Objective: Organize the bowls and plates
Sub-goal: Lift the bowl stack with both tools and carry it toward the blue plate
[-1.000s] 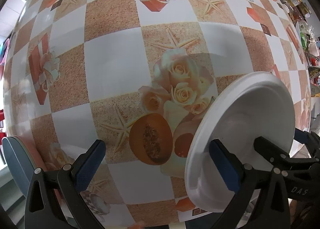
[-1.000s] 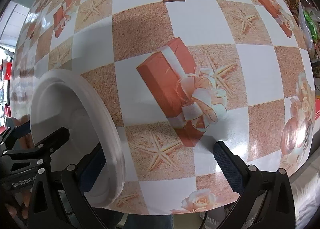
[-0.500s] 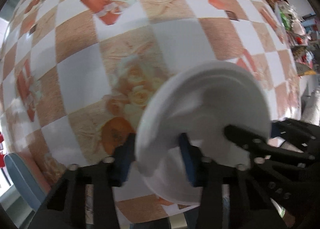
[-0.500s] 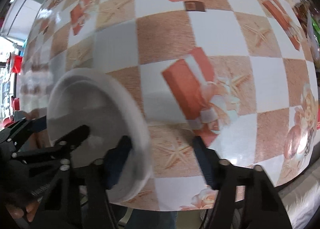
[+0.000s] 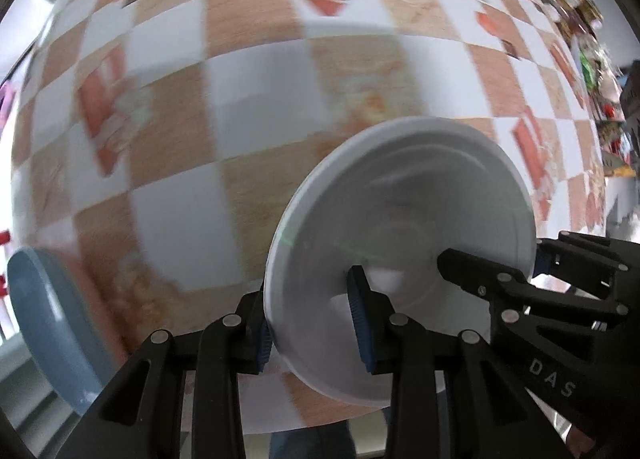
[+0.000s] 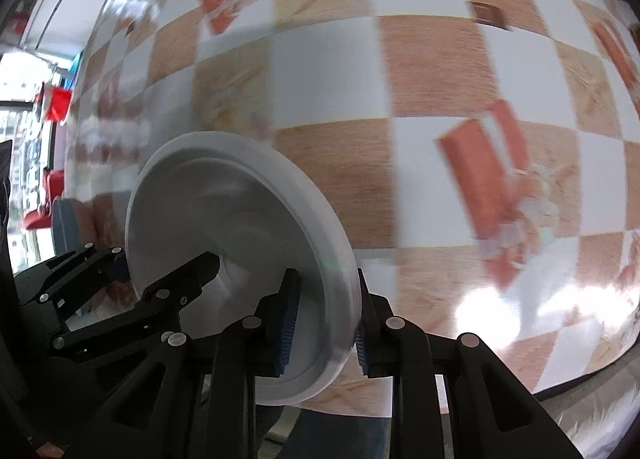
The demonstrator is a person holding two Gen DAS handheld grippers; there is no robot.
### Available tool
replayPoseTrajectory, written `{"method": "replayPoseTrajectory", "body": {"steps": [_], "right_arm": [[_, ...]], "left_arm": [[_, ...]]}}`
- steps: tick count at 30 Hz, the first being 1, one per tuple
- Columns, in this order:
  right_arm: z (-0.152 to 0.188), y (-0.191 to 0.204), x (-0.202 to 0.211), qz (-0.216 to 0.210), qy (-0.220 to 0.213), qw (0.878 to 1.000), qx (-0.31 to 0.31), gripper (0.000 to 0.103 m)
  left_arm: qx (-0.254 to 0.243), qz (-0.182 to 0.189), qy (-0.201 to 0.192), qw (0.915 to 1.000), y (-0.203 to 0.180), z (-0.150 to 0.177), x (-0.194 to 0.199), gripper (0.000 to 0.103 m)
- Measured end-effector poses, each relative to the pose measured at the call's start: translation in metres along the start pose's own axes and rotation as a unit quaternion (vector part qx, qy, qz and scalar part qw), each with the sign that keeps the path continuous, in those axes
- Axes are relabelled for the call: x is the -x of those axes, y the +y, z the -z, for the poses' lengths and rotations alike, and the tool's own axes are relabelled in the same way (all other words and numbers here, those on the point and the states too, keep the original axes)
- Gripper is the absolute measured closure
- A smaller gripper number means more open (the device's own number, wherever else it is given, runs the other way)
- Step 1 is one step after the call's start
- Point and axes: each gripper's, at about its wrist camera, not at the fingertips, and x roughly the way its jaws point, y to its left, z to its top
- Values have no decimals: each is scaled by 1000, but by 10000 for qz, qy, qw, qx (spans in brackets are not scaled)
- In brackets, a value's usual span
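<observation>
A white plate (image 5: 408,227) is held on edge above the checkered tablecloth, gripped from both sides. My left gripper (image 5: 312,327) is shut on its near rim, blue pads on either face. My right gripper (image 6: 322,323) is shut on the opposite rim of the same plate (image 6: 224,219). Each gripper shows in the other's view, the right one (image 5: 532,283) in the left wrist view and the left one (image 6: 120,279) in the right wrist view. A blue-grey plate (image 5: 48,323) lies at the table's left edge, also seen in the right wrist view (image 6: 64,227).
The table has a checkered cloth (image 5: 240,107) printed with gift boxes, roses and starfish. Shelves of packaged goods (image 5: 592,59) stand at the far right. Red chairs or bins (image 6: 52,103) stand beyond the left side. Both views are motion-blurred.
Both grippers closed on the white plate's rim, one on each side. The plate and both grippers have lifted and swung over the table.
</observation>
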Motion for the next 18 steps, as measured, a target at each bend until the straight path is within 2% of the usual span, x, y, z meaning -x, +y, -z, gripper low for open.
{"method": "replayPoseTrajectory", "body": {"steps": [5, 10, 14, 17, 18], "right_arm": [[6, 40, -9, -74, 102, 9991, 407, 75], [5, 66, -14, -106, 153, 9973, 709, 75], [-3, 76, -15, -79, 176, 9966, 807, 75], [-7, 74, -11, -108, 238, 9962, 834, 75], [0, 63, -1, -99, 239, 9960, 859, 75]], "left_arm": [[406, 10, -60, 9992, 35, 12, 2, 66], [708, 129, -105, 9974, 51, 29, 3, 66], [841, 144, -143, 9963, 61, 38, 6, 66], [921, 154, -184, 9955, 64, 31, 8, 66], [942, 149, -209, 9952, 66, 30, 11, 66]]}}
